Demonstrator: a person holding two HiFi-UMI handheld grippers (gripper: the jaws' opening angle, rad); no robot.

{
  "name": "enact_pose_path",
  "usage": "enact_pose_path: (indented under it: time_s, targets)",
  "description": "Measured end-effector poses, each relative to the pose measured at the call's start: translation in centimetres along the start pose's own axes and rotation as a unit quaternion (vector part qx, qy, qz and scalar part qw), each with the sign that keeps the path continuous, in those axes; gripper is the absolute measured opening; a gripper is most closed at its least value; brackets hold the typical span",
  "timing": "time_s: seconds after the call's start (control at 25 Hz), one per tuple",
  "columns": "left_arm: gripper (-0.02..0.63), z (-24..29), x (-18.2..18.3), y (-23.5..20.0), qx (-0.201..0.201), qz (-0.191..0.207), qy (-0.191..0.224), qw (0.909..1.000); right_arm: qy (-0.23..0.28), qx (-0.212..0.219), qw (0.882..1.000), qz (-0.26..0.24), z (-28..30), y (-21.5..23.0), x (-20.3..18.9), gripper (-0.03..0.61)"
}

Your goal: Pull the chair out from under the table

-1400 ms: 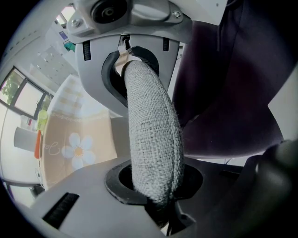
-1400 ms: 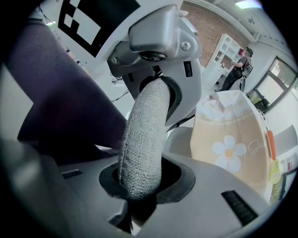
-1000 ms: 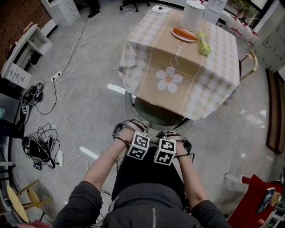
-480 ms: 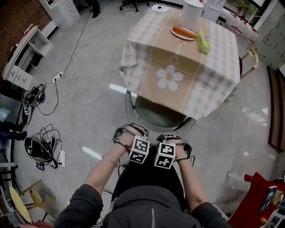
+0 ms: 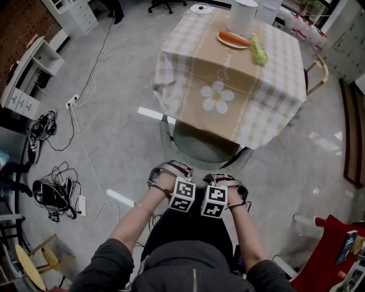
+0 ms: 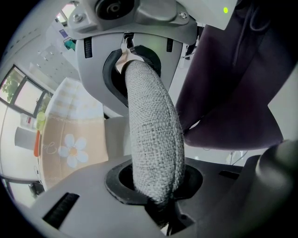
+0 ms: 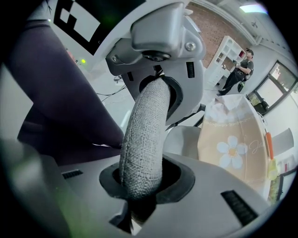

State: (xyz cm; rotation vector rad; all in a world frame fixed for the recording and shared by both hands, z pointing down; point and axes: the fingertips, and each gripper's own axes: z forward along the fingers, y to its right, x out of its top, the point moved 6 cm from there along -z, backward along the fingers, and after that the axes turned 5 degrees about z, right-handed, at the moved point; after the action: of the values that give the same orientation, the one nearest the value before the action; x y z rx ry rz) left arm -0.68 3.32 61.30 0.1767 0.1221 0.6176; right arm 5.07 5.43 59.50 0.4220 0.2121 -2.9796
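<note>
Since the earlier frames both grippers have come back toward the person, to 6 o'clock in the head view, and the chair [image 5: 199, 144] has come with them: more of its grey seat now shows clear of the hanging tablecloth [image 5: 223, 97]. The left gripper [image 5: 169, 178] and the right gripper [image 5: 227, 185] sit side by side, close together, both pointing steeply down, marker cubes uppermost.

In the left gripper view the jaws are clamped on the top rail [image 6: 153, 139] of the chair back, a rounded bar wrapped in coarse grey woven fabric that runs from one pad to the other and fills the gap. The right gripper view shows the same grasp: its jaws are clenched on that fabric rail, with the seat and the flower-print cloth beyond at 3 o'clock.

The chair stands at 12 o'clock of the person, its back nearest them and the front of the seat under the table edge. The table [image 5: 279, 85] lies farther out at 12 o'clock. At its far end stand a white cylinder [image 5: 242, 16], a plate [image 5: 228, 41] bearing an orange, carrot-like thing, and a pale green long thing [image 5: 259, 51] just beside it at 3 o'clock.

On the grey floor, cables [image 5: 54, 191] lie tangled at 9 o'clock of the grippers, and white shelving [image 5: 25, 77] stands at 10 o'clock
</note>
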Motion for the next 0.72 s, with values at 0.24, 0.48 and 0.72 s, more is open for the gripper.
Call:
enact_pose_path:
  time_s: [0.24, 0.48, 0.72]
  targets:
    - [0.095, -0.2, 0.6, 1.6, -0.005, 0.002, 0.001, 1.0000, -0.002, 0.001, 1.000, 0.000, 0.0, -1.6, 0.3, 0.077]
    - [0.095, -0.4, 1.0, 2.9, -0.007, 0.004, 0.000, 1.0000, -0.001, 0.000, 1.000, 0.002, -0.1, -3.1, 0.5, 0.077]
    - [0.095, -0.5, 1.7, 4.3, -0.010, 0.002, 0.000, 0.9999, -0.003, 0.002, 1.000, 0.003, -0.1, -4.6, 0.6, 0.077]
